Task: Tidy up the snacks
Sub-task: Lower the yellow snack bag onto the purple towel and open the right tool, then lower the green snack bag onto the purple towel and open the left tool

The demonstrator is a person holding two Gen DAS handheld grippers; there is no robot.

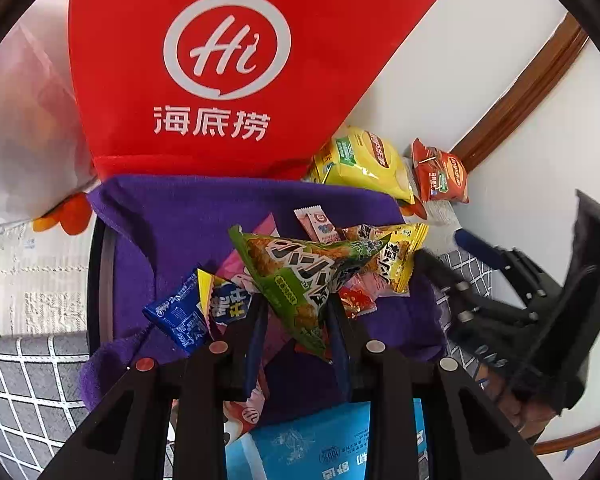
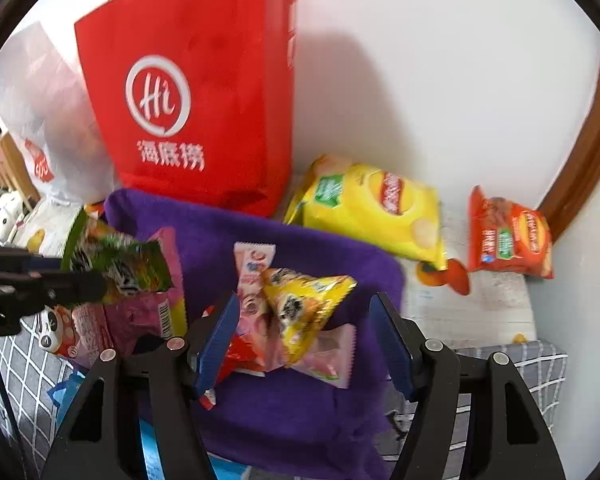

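The green snack packet (image 1: pixel 300 280) is hanging over the purple cloth (image 1: pixel 172 220), pinched at its lower corner by the left gripper (image 1: pixel 296 320). That narrow hold is risking a slip onto the heap below. The yellow packet (image 2: pixel 304 304) is lying on the cloth between the right gripper's (image 2: pixel 304 340) parted, empty jaws. Both grippers are angling steeply downward over the cloth.

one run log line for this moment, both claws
left claw: shut on green snack packet | right claw: open over yellow snack packet
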